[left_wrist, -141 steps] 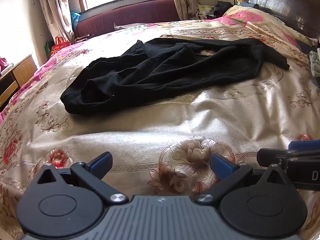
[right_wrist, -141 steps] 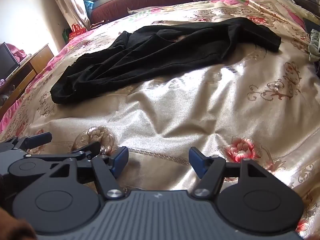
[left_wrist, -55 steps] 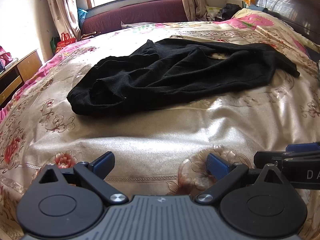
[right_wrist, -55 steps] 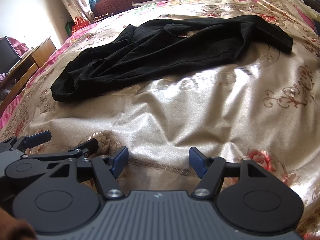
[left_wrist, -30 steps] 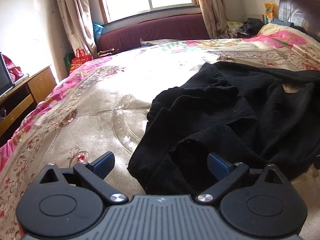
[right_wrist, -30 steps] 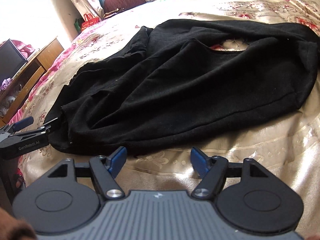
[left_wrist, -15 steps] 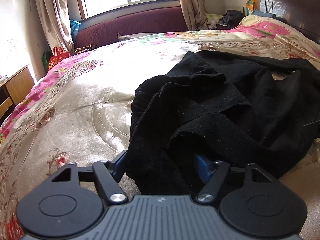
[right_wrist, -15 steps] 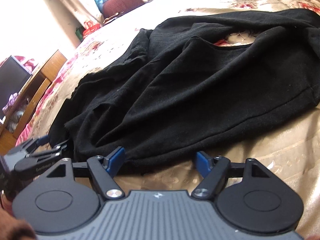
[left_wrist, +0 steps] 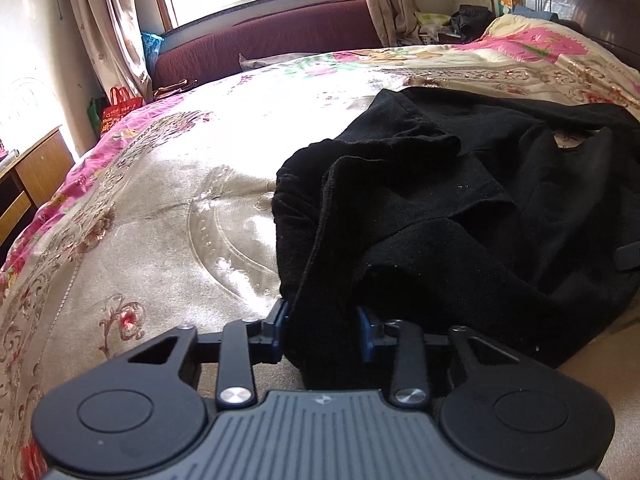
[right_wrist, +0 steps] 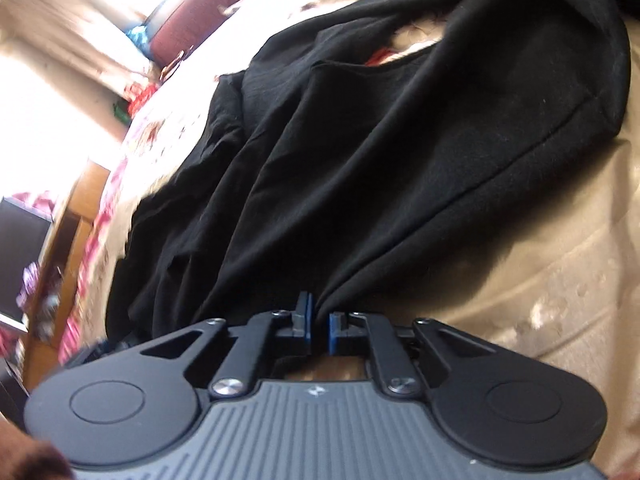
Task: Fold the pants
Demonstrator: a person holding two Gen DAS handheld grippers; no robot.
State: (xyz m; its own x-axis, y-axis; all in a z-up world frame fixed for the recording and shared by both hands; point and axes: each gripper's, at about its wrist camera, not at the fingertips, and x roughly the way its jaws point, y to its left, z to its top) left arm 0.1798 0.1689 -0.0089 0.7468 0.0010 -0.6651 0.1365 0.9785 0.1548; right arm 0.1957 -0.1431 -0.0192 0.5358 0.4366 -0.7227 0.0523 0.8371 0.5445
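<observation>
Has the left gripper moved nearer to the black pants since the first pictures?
Yes. The left gripper has come forward over the bedspread to the black pants; its jaws have just been closing, with cloth between them.

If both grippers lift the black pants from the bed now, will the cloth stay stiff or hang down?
The black pants will likely hang limp: they already lie in soft, rumpled folds. The right gripper pinches only a thin edge, so that hold may slip. The left gripper has closed around a thicker bunch, probably firmer. The shiny bedspread should let the cloth slide easily.
</observation>
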